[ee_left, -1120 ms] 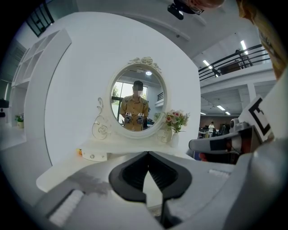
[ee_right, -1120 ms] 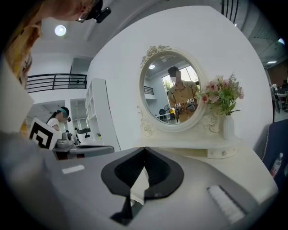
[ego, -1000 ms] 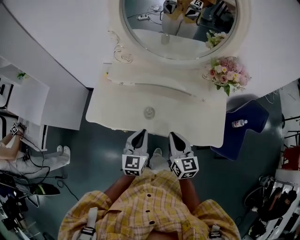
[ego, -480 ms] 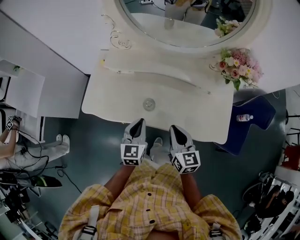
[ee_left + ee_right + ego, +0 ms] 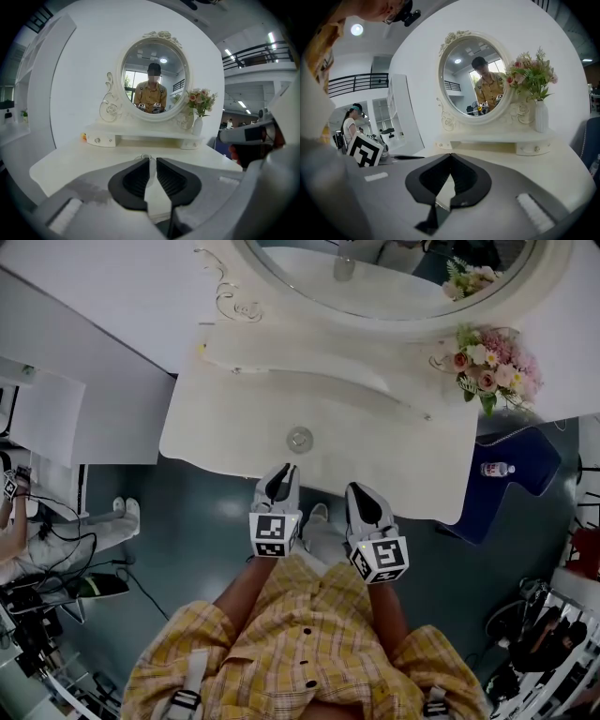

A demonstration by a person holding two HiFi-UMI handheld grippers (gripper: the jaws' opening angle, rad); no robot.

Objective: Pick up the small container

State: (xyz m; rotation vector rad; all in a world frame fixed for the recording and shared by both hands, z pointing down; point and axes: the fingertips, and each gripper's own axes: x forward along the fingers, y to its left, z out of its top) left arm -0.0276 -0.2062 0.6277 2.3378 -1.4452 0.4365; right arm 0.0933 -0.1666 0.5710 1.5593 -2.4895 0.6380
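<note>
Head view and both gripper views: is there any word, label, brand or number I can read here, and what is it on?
No readable text in any view.
Left marker cube: black-and-white square pattern only, no letters or digits.
Right marker cube: the same, pattern only.
Bottle on the blue chair: has a label, too small to read.
Small container: no print visible.

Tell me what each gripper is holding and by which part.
Nothing is held. The left gripper is opening its jaws with nothing between them; the right gripper is shut and empty. The small round silver container sits on the cream dressing table.
</note>
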